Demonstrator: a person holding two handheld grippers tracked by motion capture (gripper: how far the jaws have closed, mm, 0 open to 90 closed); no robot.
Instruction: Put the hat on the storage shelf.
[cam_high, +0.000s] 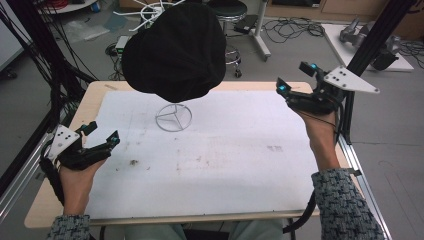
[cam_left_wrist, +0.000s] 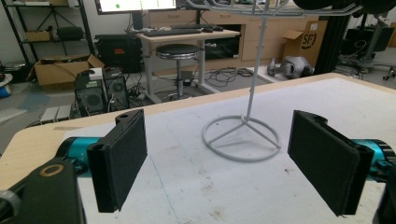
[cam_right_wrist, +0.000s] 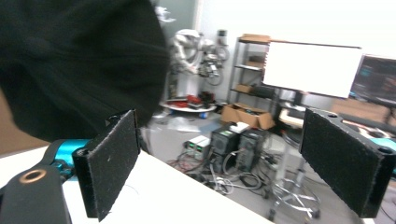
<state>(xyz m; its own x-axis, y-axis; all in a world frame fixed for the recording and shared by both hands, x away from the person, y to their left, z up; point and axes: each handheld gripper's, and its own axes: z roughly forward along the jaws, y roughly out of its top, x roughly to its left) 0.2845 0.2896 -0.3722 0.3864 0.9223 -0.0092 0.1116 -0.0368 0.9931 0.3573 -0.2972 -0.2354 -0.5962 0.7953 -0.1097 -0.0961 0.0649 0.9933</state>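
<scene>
Here the soft black fabric hat (cam_high: 174, 52) sits draped over the top of the thin white wire stand (cam_high: 173, 117), above the far middle of the white mat (cam_high: 225, 155) that covers the pale wooden table (cam_high: 40, 210). It looks light and limp, a cloth that would fold and sag when pinched rather than keep its form; the drooping edge of the crown seems the likeliest place to grip, and the slender stand with its ring foot may tip if the hat is dragged sideways. The mat is matte and faintly stained. The right gripper (cam_high: 295, 80) is held off the table's far right corner, its felt-padded jaws spread wide with nothing between them, the hat near its left pad in the right gripper view. The left gripper (cam_high: 102, 134) rests at the near left, jaws likewise apart and empty, facing the stand
</scene>
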